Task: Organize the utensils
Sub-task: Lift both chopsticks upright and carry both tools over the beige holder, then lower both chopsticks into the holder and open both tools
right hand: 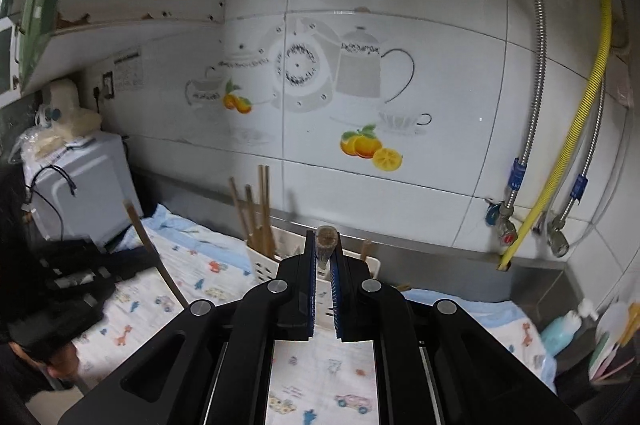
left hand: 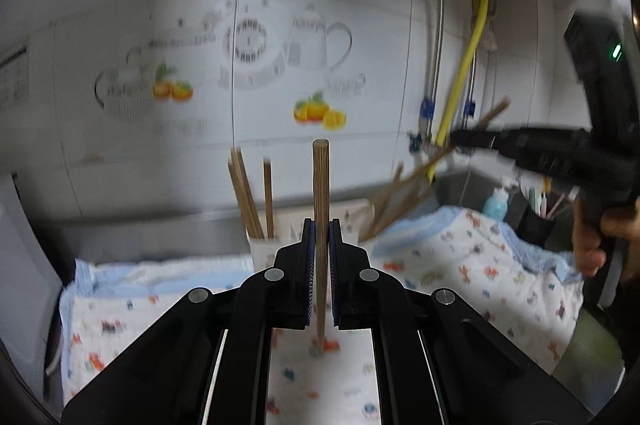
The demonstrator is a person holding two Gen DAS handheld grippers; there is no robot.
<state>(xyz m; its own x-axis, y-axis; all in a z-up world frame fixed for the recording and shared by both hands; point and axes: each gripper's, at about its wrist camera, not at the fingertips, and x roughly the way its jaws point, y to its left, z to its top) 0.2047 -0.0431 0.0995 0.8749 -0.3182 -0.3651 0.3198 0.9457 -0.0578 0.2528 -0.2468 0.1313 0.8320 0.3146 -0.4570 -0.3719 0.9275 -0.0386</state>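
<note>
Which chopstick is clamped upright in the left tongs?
The thick round-ended chopstick between the left tongs, standing vertical; the others lean loose in the white holder behind.

Home kitchen: teapot-printed wall tiles (right hand: 360,73), gas hose (right hand: 576,129).

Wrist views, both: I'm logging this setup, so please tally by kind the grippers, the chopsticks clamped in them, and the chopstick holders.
Grippers: 2, the left gripper and the right gripper
Chopsticks held in jaws: 2, one in the left, one in the right
Holder: 1
Total: 5
</note>
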